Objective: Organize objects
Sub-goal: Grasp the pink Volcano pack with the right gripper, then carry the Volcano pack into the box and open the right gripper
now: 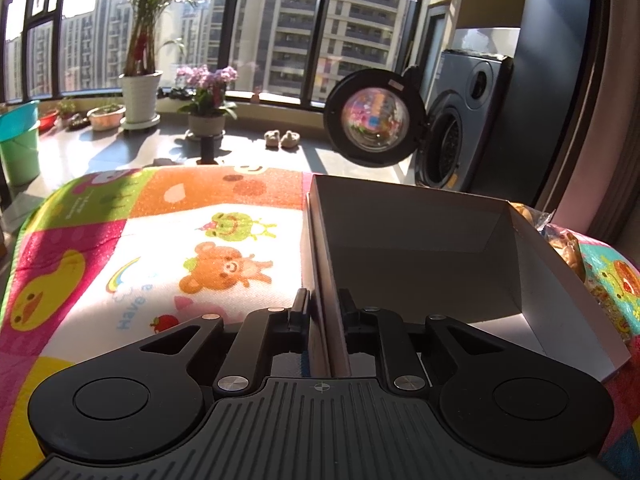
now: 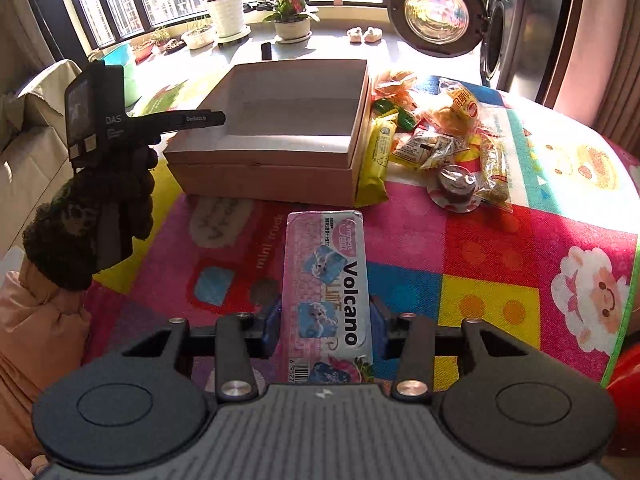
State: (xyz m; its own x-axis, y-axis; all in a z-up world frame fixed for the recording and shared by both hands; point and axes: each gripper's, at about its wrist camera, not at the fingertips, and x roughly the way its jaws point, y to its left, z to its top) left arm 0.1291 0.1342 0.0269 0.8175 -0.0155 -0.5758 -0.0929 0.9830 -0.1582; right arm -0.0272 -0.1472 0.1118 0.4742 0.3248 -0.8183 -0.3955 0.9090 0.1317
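An open, empty cardboard box [image 1: 420,232] [image 2: 260,178] stands on the colourful cartoon mat [image 2: 500,280]. My left gripper [image 1: 324,308] is shut on the box's left wall, one finger inside and one outside. It also shows in the right wrist view as the left gripper [image 2: 204,119], held by a dark gloved hand [image 2: 104,200]. My right gripper [image 2: 326,328] is shut on a flat pink "Volcano" snack packet [image 2: 324,264], which points toward the box's near wall. A pile of wrapped snacks [image 2: 440,136] [image 1: 568,248] lies right of the box.
A washing machine with its round door open [image 2: 436,8] stands behind the table at the right. Potted plants [image 1: 140,92], a green bucket [image 1: 18,140] and small slippers [image 1: 280,138] sit on the floor by the window. A peach sleeve [image 2: 36,340] is at the left.
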